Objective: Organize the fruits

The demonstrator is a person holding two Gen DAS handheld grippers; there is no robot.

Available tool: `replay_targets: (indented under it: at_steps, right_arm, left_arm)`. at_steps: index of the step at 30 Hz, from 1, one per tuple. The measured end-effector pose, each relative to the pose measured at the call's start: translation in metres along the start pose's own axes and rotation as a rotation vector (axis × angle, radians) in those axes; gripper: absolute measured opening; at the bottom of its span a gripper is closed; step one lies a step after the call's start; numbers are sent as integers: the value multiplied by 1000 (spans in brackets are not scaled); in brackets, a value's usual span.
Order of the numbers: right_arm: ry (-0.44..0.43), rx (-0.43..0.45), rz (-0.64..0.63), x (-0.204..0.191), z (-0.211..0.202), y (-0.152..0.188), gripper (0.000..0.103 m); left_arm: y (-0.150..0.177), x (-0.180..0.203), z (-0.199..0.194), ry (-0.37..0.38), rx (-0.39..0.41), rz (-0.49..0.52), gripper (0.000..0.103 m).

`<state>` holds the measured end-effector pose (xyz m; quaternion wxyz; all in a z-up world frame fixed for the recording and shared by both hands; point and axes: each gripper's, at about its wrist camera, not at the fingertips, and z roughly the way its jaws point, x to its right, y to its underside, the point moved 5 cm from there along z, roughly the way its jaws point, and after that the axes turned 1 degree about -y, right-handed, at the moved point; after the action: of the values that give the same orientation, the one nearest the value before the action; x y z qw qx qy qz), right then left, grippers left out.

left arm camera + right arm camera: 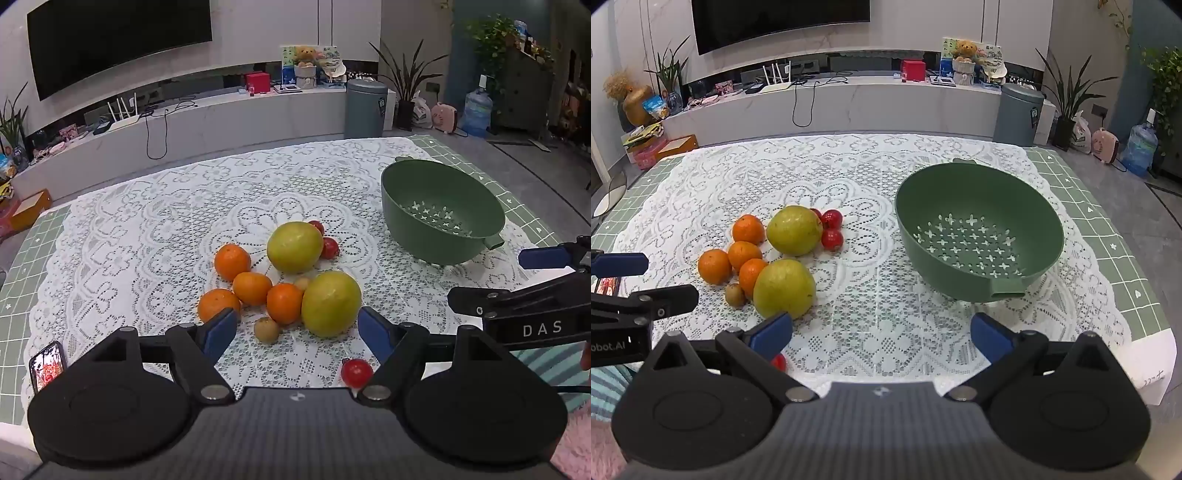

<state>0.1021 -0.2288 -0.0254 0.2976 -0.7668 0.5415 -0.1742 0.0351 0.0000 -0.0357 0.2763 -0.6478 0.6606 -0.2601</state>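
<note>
Red fruit [779, 362] half hid behind right gripper [881, 332] finger

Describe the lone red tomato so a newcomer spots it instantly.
Start at the green colander, then go to the fruit pile beside it on the lace cloth. The tomato lies apart from the pile, nearest the camera, beside the left gripper's fingers.

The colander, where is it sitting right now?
The green colander stands empty on the lace tablecloth, right of the fruit pile in both views; its nearest neighbours are the small red fruits.
</note>
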Motion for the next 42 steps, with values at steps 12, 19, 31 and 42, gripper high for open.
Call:
replay_targets:
  at_steps: [12,19,31,42]
  right_arm:
    - [-5,1,-14,-2,0,0,99]
    - [-34,0,-10,-4,-2,2,99]
    - [-64,-9,-40,-13,-2,4,99]
    - [-62,-23,-54,-16,-2,7,99]
  left_arm:
    - [3,0,0,6,-22,2,85]
    - [5,-2,3,-2,-34,-7,85]
    - [10,-10,5,-37,-58,-39,85]
    - [14,-10,4,-40,-65,-49,85]
